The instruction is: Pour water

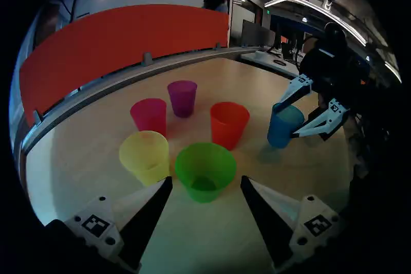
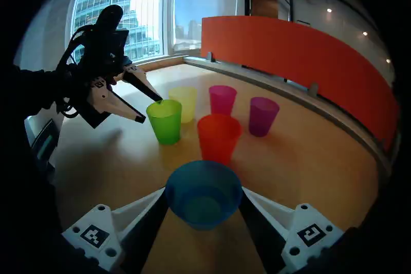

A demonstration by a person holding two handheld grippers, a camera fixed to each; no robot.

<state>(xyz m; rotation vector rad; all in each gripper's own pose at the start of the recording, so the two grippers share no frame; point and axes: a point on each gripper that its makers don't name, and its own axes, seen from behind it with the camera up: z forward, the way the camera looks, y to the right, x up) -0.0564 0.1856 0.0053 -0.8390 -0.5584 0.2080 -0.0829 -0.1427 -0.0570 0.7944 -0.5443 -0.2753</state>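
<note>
Several coloured plastic cups stand on a wooden table (image 1: 77,171). My left gripper (image 1: 205,178) is open, and the green cup (image 1: 205,171) stands just ahead of its fingertips, not gripped. At the right, my right gripper (image 1: 285,120) is shut on the blue cup (image 1: 284,126), which hangs slightly above its shadow. In the right gripper view the blue cup (image 2: 204,194) sits upright between the fingers of my right gripper (image 2: 203,192). Farther off, my left gripper (image 2: 150,109) points at the green cup (image 2: 165,120). I cannot tell whether either cup holds water.
Yellow (image 1: 145,156), pink (image 1: 149,114), purple (image 1: 182,97) and orange (image 1: 228,124) cups cluster behind the green one. An orange partition (image 1: 118,48) runs along the table's far edge. Large windows (image 2: 128,6) stand behind the left gripper. Bare table lies around the cluster.
</note>
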